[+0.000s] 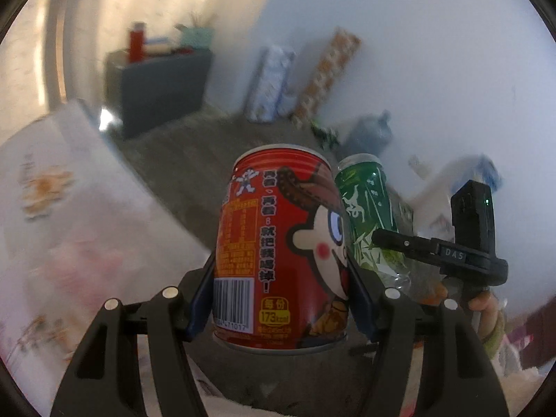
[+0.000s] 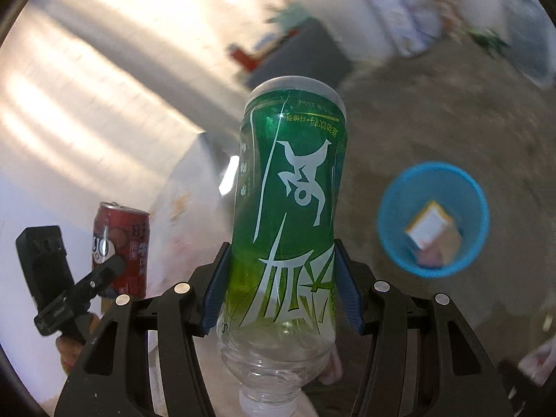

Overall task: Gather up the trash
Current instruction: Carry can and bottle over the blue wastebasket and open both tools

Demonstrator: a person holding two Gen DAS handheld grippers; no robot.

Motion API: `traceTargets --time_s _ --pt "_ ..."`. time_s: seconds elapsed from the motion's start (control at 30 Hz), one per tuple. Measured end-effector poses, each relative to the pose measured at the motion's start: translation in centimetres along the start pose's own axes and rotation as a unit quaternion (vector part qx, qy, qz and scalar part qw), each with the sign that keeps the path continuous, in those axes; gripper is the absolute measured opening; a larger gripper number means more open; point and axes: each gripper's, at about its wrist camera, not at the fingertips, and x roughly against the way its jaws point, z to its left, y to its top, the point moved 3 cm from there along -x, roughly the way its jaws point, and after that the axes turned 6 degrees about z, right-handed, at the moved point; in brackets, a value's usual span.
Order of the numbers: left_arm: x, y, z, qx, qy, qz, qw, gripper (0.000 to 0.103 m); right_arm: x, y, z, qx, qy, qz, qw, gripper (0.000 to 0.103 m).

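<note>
Left gripper [image 1: 279, 299] clamped on red cartoon-printed drink can [image 1: 281, 243], right gripper [image 2: 281, 288] clamped on upside-down green-labelled clear plastic bottle [image 2: 288, 215], round blue plastic bin [image 2: 432, 219] on grey floor holding a small carton [image 2: 432, 231]

Below me the grey floor [image 2: 434, 111] carries a blue bin [image 2: 392, 239] with a small carton [image 2: 432, 229] inside. Farther off, a dark cabinet [image 1: 163, 87] stands on the floor [image 1: 194, 160], and two patterned packs [image 1: 269, 83] lean against the wall beside a water jug [image 1: 370, 132].

can [image 1: 281, 243] left of bottle [image 1: 368, 215] — box [image 2: 432, 232] in bin [image 2: 396, 239]
</note>
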Motion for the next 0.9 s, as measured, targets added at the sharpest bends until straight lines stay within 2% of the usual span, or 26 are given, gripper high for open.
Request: traceTargets --time_s 0.17,0.27,0.43,0.53,0.67,0.7,0.73,0.8,0.9 --pt "-9.3 0.5 -3.6 -0.008 -0.005 0.075 0.9971 0.064 -2.4 -1.1 -6.8 -0.07 -0.02 0.023 0.997 0.053" --pt "-14.6 0.4 -4.4 0.0 -0.005 0.122 0.9925 0.064 -3.9 -1.0 -10.0 -0.099 -0.033 0.035 0.994 0.053" --pt "-22.5 0.4 -5.1 0.012 0.008 0.182 0.9832 0.064 -5.8 -1.9 -13.0 -0.141 -0.037 0.052 0.988 0.053" --pt "-26.1 1.5 -5.4 0.021 0.006 0.196 0.9804 0.064 -6.3 -1.2 -14.5 -0.163 -0.044 0.059 0.984 0.053" --pt "-28.9 1.4 -4.6 0.038 -0.007 0.205 0.978 0.064 -7.9 0.7 -16.6 -0.196 -0.057 0.059 0.977 0.054" --pt "-29.6 1.9 -4.2 0.039 -0.005 0.203 0.9783 0.068 -8.2 1.1 -16.9 -0.2 -0.06 0.056 0.976 0.056" --pt "-29.9 2.3 -4.0 0.039 -0.004 0.192 0.9806 0.077 -8.8 1.6 -17.7 -0.209 -0.066 0.054 0.974 0.056" --pt "-29.3 2.6 -3.4 0.04 0.001 0.168 0.985 0.084 -10.1 2.2 -19.2 -0.224 -0.074 0.053 0.97 0.057" --pt "-28.5 2.2 -2.5 0.048 -0.002 0.16 0.9859 0.086 -11.7 2.2 -20.9 -0.249 -0.09 0.062 0.962 0.057"
